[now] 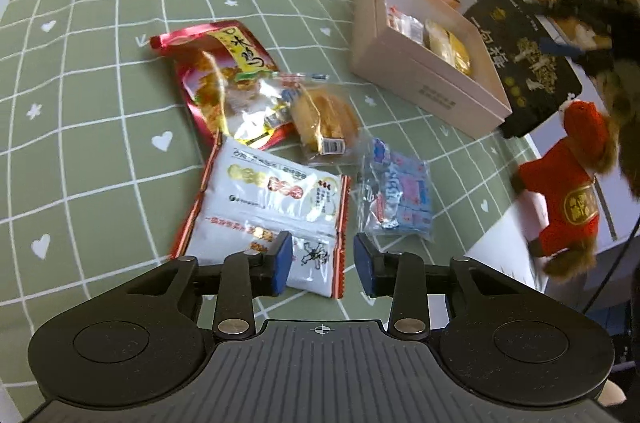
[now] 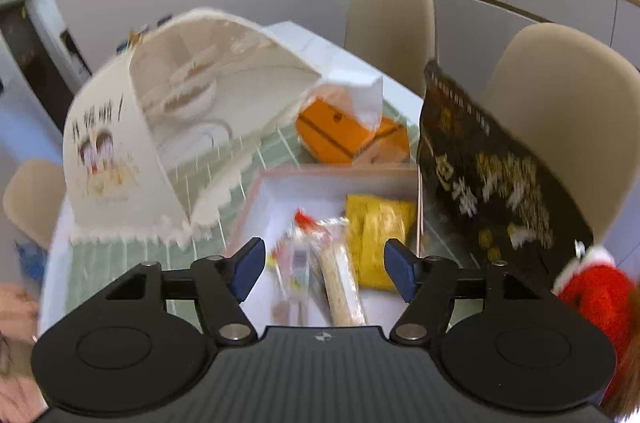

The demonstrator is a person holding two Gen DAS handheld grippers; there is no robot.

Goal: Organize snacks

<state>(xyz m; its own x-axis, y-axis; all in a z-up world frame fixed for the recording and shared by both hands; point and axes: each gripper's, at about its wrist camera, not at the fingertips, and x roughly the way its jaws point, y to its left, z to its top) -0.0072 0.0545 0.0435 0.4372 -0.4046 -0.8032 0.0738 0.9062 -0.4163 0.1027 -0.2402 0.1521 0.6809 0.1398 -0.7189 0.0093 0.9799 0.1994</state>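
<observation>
Several snacks lie on the green checked tablecloth (image 1: 100,95) in the left wrist view: a red pouch (image 1: 208,63), a clear-wrapped pastry (image 1: 324,119), a bag of blue-wrapped sweets (image 1: 400,195) and a white packet with red edges (image 1: 272,199). My left gripper (image 1: 323,263) hovers open over that white packet's near corner, its pads not pressing it. My right gripper (image 2: 325,269) stands open above the pale box (image 2: 264,207). The box holds a yellow packet (image 2: 378,235) and clear-wrapped snacks (image 2: 312,255). In the left wrist view the box (image 1: 420,91) sits at the right.
A black lid (image 2: 492,175) leans at the box's right side, with a red plush toy (image 1: 568,191) by it. Behind stand a white mesh food cover (image 2: 160,127), an orange box (image 2: 344,135) and beige chairs (image 2: 392,31). A person's hand (image 2: 16,307) shows at the left edge.
</observation>
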